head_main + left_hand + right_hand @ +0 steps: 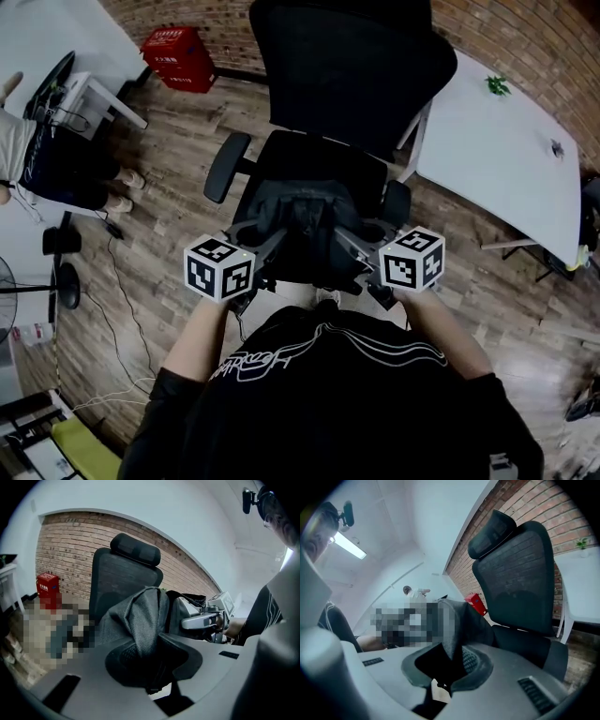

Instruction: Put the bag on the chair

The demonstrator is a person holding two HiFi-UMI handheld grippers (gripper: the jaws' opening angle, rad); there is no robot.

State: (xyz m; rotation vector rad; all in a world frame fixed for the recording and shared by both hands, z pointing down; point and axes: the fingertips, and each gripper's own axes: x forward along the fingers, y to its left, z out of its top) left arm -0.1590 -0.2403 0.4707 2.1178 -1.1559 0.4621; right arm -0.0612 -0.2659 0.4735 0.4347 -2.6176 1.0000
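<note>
A dark grey bag (302,217) hangs between my two grippers over the front of the black office chair's seat (323,161). Whether it rests on the seat I cannot tell. My left gripper (257,236) is shut on the bag's left edge, and a fold of fabric (143,620) rises from between its jaws (151,670). On the bag's right edge my right gripper (362,244) is shut, pinching cloth (457,620) at its jaws (446,670). The chair's backrest (520,573) and headrest (136,549) stand just behind the bag.
A white table (506,150) stands right of the chair. A red crate (178,56) sits by the brick wall at the back left. A person (47,159) stands at the left by a white desk. Cables (122,281) lie on the wooden floor.
</note>
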